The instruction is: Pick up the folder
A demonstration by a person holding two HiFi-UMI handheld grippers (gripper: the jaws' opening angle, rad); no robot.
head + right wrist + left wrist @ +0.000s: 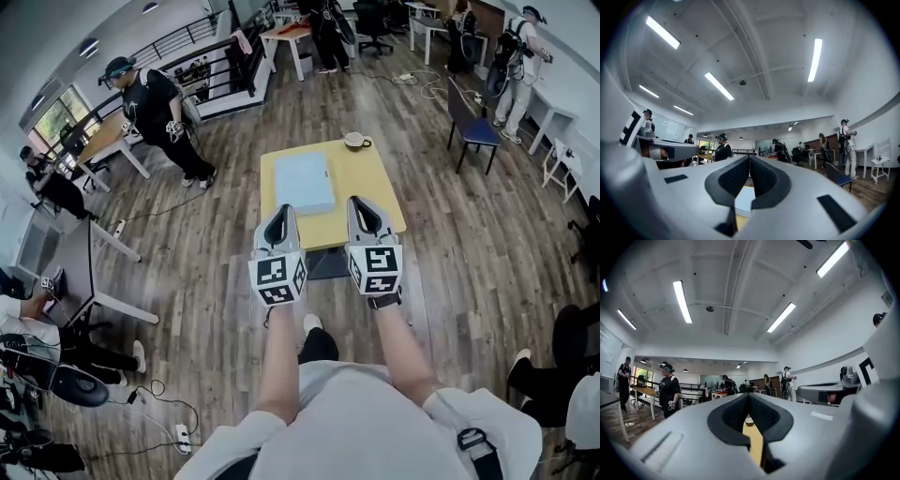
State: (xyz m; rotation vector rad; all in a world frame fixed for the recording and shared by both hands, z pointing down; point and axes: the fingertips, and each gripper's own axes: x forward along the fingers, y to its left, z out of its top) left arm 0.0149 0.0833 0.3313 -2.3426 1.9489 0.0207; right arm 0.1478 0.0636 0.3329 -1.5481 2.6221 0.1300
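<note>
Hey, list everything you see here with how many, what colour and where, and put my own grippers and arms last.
table: one, yellow, square, centre of the wooden floor
folder: one, light blue, flat on the table's left half
cup: one, pale, on a saucer at the table's far edge
chair: one, blue seat, right of the table and beyond it
other people: several, mostly in dark clothes, around the room's edges
left gripper: one, grey, jaws shut and empty, at the table's near edge, close to the folder
right gripper: one, grey, jaws shut and empty, beside the left one
forearms: two, bare, behind the grippers
</note>
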